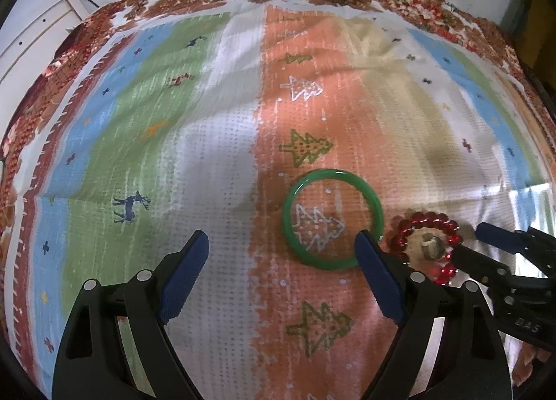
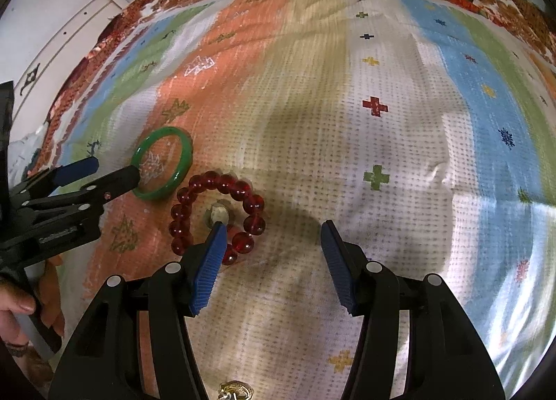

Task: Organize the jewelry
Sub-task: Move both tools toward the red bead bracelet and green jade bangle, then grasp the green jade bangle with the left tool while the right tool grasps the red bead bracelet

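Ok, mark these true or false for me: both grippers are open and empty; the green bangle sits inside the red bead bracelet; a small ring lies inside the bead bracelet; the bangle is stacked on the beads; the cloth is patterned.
1. Both grippers are open and hold nothing. True: the left gripper and right gripper have nothing pressed between their pads.
2. The green bangle lies inside the red bead bracelet. False: it lies beside it.
3. A small ring lies inside the bead loop. True.
4. The bangle is stacked on the beads. False: both lie flat on the cloth.
5. The cloth is patterned. True: coloured stripes, trees and crosses.
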The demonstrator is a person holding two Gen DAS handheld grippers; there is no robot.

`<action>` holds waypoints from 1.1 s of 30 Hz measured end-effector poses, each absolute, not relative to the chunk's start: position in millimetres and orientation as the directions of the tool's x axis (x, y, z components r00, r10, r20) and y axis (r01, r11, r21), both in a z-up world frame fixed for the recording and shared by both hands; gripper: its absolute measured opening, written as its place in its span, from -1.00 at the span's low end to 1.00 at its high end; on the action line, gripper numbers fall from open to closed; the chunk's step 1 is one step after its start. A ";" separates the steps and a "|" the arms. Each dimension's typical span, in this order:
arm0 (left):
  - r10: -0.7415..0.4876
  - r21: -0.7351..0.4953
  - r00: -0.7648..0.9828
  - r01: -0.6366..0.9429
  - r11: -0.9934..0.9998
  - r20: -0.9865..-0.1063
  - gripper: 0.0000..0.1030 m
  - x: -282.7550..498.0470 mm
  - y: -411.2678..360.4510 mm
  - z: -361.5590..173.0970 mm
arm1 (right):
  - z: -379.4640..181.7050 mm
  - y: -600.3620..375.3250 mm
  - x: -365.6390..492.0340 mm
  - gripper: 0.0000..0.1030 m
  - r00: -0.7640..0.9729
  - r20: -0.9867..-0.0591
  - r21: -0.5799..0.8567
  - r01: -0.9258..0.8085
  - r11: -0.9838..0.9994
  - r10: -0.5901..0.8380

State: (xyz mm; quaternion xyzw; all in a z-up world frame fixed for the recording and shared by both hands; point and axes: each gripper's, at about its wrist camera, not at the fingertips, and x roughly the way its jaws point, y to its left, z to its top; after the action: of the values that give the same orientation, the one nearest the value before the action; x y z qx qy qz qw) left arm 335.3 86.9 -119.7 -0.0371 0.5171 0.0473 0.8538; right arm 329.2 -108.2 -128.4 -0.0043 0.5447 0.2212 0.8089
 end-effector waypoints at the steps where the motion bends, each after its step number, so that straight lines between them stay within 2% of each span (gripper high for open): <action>1: 0.047 -0.009 0.457 -0.120 0.993 -0.888 0.62 336.2 87.1 -122.0 | -129.0 -108.2 329.8 0.09 0.308 -0.883 0.235 -0.362 0.902 0.354; 2: 0.050 -0.004 0.453 -0.119 0.993 -0.890 0.61 337.1 87.2 -123.9 | -129.6 -106.8 331.1 0.09 0.307 -0.885 0.233 -0.362 0.903 0.351; 4: 0.049 -0.001 0.445 -0.111 0.994 -0.894 0.46 338.1 87.0 -127.3 | -130.1 -104.1 332.3 0.09 0.310 -0.888 0.219 -0.364 0.905 0.339; 11: 0.049 -0.002 0.435 -0.114 0.993 -0.899 0.42 338.3 90.0 -134.9 | -131.3 -102.5 331.5 0.09 0.321 -0.890 0.197 -0.371 0.907 0.325; 19: 0.065 0.011 0.432 -0.127 0.992 -0.900 0.21 337.5 92.0 -136.7 | -132.5 -101.2 331.8 0.03 0.321 -0.896 0.188 -0.352 0.917 0.307; 23: 0.071 0.027 0.438 -0.105 0.994 -0.896 -0.09 337.2 87.8 -136.4 | -132.9 -99.7 331.9 -0.03 0.329 -0.900 0.166 -0.350 0.922 0.287; 26: 0.064 0.032 0.440 -0.079 0.996 -0.896 -0.35 338.4 81.4 -137.5 | -133.7 -98.7 331.9 -0.19 0.337 -0.905 0.136 -0.353 0.926 0.261; 28: 0.055 0.031 0.439 -0.062 0.998 -0.897 -0.66 340.2 77.4 -137.8 | -133.7 -98.2 331.8 -0.35 0.343 -0.909 0.110 -0.357 0.928 0.239; 33: 0.052 0.033 0.432 -0.052 0.998 -0.900 -0.87 340.2 74.9 -138.6 | -134.8 -103.2 332.8 -0.67 0.354 -0.911 0.079 -0.354 0.932 0.211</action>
State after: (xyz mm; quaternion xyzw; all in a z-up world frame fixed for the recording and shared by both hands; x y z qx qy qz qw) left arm 340.2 74.9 -138.6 0.0001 0.5319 0.0309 0.8462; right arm 332.8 -103.2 -134.8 -0.0657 0.5417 0.1723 0.8201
